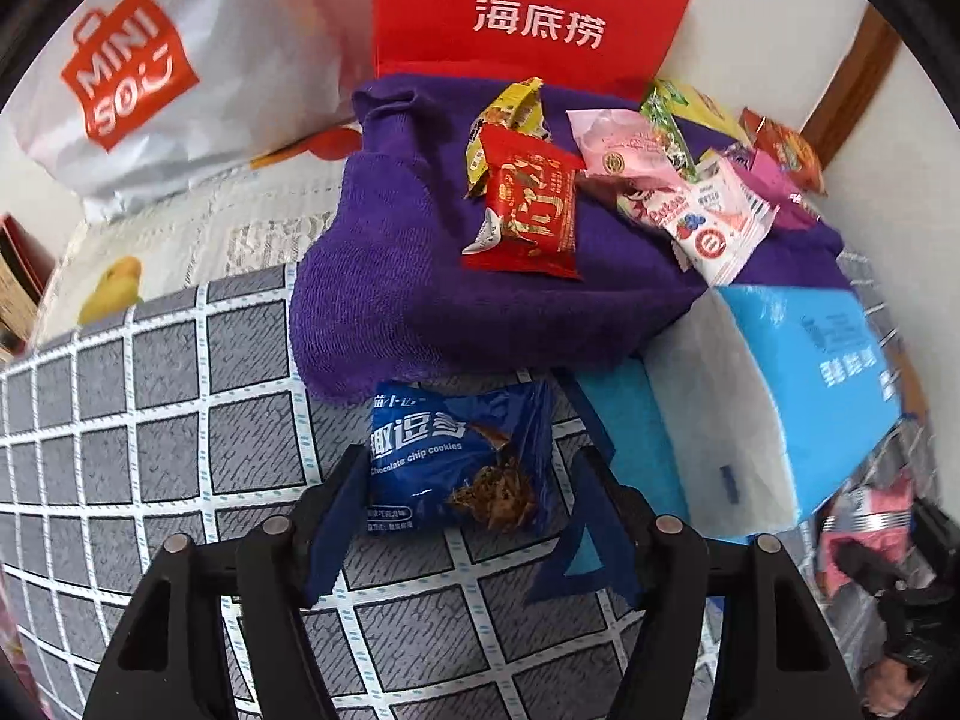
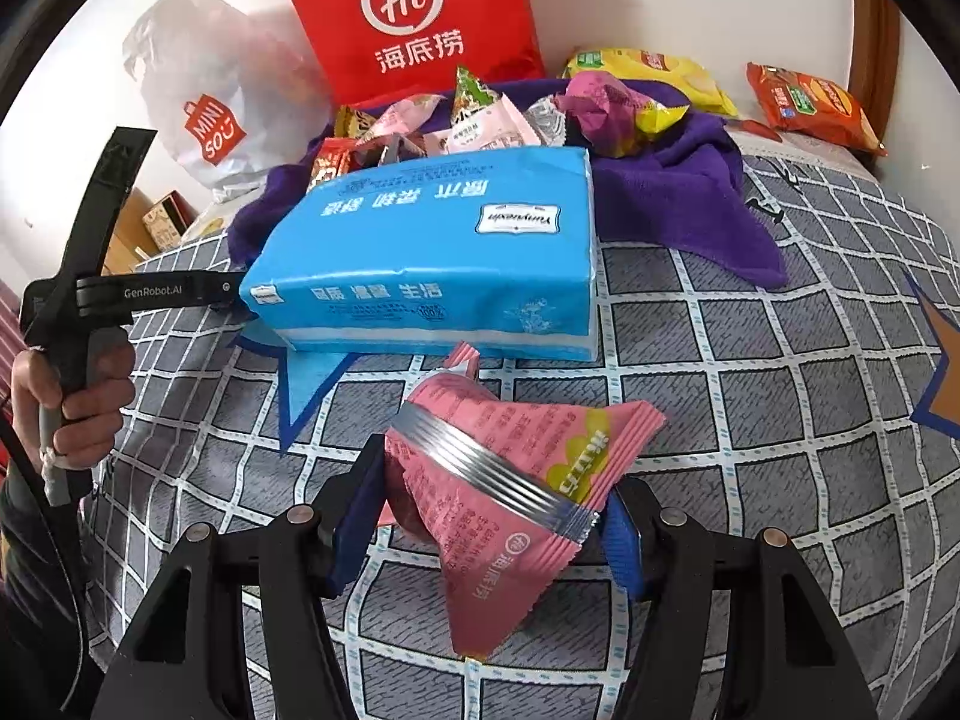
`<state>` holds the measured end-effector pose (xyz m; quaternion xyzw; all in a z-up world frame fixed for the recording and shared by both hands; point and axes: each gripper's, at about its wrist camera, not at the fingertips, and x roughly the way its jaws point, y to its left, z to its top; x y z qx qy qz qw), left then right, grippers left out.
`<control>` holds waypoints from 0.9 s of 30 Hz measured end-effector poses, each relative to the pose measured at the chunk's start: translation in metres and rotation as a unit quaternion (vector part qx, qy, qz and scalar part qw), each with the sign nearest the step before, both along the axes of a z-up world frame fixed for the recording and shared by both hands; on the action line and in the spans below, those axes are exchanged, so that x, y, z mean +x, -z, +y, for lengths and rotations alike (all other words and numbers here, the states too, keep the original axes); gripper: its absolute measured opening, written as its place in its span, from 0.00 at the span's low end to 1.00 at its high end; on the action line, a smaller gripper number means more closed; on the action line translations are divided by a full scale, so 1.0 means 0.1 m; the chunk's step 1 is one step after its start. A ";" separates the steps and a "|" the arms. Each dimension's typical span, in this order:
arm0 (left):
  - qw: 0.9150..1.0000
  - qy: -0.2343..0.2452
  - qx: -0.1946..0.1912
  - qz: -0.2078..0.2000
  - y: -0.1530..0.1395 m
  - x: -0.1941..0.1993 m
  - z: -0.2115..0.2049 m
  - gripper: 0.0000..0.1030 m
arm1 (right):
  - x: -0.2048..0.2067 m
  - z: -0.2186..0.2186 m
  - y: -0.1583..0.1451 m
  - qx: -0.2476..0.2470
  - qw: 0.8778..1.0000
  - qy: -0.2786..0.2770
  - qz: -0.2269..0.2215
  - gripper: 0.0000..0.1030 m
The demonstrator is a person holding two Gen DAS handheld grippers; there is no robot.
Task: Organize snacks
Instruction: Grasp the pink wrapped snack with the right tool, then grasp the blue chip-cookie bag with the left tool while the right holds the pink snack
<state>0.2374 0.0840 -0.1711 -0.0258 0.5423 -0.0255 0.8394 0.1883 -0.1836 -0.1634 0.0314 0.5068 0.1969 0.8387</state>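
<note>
A blue chocolate chip cookie packet (image 1: 462, 456) lies on the grey checked bedspread (image 1: 150, 390), between the open fingers of my left gripper (image 1: 474, 492). The fingers stand apart on either side of it. My right gripper (image 2: 492, 498) is shut on a pink snack packet (image 2: 510, 480) with a silver band, held just above the bedspread (image 2: 780, 396). Several more snack packets, among them a red one (image 1: 534, 210), lie piled on a purple towel (image 1: 420, 300), also seen in the right wrist view (image 2: 678, 192).
A blue tissue pack (image 2: 438, 252) lies between the grippers, also in the left wrist view (image 1: 774, 396). A red Haidilao bag (image 2: 414, 18) and a white Miniso bag (image 1: 132, 78) stand against the wall. Yellow (image 2: 654, 69) and orange (image 2: 810, 105) chip bags lie at the back right.
</note>
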 end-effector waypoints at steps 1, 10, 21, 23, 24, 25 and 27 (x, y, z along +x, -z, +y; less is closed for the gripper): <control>1.000 0.000 0.006 -0.003 0.00 0.00 -0.01 0.51 | 0.00 0.00 0.01 0.000 1.000 0.000 0.001 0.61; 1.000 0.013 -0.018 -0.008 -0.15 -0.46 -0.06 0.46 | -0.16 0.01 -0.08 0.006 1.000 -0.014 -0.018 0.60; 1.000 0.007 -0.009 -0.012 -0.07 -1.01 -0.28 0.60 | -0.34 -0.13 -0.06 -0.008 1.000 -0.024 0.003 0.66; 1.000 0.004 -0.015 -0.013 -0.07 -0.99 -0.29 0.62 | -0.39 -0.20 -0.12 -0.028 0.999 -0.022 -0.016 0.70; 1.000 0.002 -0.016 -0.012 -0.07 -0.98 -0.30 0.64 | -0.41 -0.25 -0.15 -0.037 0.999 -0.021 -0.024 0.74; 1.000 0.001 -0.015 -0.012 -0.06 -0.95 -0.31 0.65 | -0.43 -0.29 -0.19 -0.046 0.998 -0.019 -0.030 0.76; 1.000 -0.003 -0.012 -0.013 -0.05 -0.93 -0.32 0.65 | -0.46 -0.36 -0.25 -0.054 0.997 -0.022 -0.042 0.76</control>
